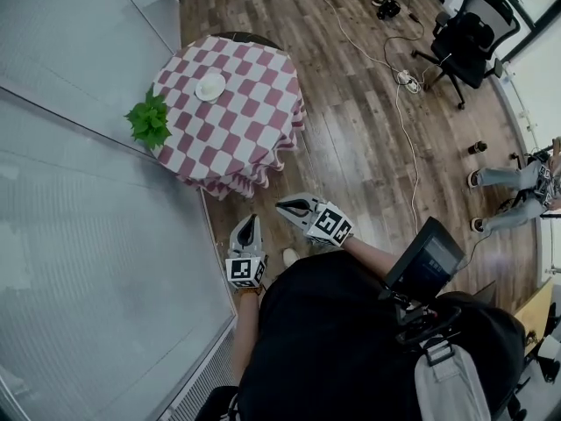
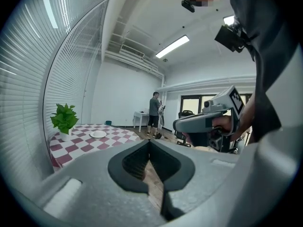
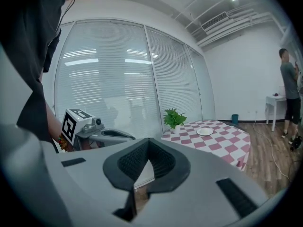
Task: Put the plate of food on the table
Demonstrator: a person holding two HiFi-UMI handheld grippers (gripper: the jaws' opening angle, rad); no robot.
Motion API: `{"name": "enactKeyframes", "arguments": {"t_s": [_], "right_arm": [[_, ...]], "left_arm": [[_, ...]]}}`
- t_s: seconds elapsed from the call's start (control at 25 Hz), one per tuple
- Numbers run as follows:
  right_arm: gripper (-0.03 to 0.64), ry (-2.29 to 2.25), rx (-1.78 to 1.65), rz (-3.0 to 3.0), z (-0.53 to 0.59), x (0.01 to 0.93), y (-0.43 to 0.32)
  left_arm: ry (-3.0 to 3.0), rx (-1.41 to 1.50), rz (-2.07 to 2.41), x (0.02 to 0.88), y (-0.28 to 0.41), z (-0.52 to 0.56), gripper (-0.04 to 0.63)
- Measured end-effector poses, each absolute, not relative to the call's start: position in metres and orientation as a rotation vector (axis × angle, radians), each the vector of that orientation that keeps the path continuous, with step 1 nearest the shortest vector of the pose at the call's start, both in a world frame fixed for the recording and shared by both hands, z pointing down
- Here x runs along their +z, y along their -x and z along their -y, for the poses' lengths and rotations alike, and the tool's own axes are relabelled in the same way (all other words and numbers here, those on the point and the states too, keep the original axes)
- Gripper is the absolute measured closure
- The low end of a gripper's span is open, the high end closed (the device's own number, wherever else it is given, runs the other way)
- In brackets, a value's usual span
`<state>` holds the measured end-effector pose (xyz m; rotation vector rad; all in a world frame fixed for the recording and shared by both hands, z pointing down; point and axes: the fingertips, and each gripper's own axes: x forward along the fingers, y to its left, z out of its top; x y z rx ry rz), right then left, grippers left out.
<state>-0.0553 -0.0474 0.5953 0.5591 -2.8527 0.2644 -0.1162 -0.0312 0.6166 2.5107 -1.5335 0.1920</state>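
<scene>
A white plate [image 1: 210, 87] lies on a round table with a red and white checked cloth [image 1: 254, 121], beside a green potted plant [image 1: 149, 121]. Whether food is on the plate cannot be made out. Both grippers are held close to my body, well short of the table. The left gripper [image 1: 249, 222] and the right gripper [image 1: 286, 205] are shut with nothing between their jaws. From the left gripper [image 2: 149, 143], the plate [image 2: 98, 134] and plant [image 2: 64, 118] lie far ahead on the left. Past the right gripper [image 3: 147, 141], the plate [image 3: 205, 132] sits on the table [image 3: 227, 141].
A glass wall with blinds [image 1: 79, 191] runs along the left, right behind the table. A black office chair [image 1: 469, 38] and cables [image 1: 399, 77] are on the wood floor at the back right. A seated person's legs [image 1: 513, 196] show at far right; another person [image 2: 154, 110] stands far off.
</scene>
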Motion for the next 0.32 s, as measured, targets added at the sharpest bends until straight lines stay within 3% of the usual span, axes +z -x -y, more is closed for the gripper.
{"name": "enactKeyframes", "arguments": {"t_s": [0.32], "right_arm": [[0.607,-0.502,0.356,2.852,0.048,0.600,0.038]], "left_arm": [[-2.442,0.257,1.509,0.633,0.094,0.019,0.589]]}}
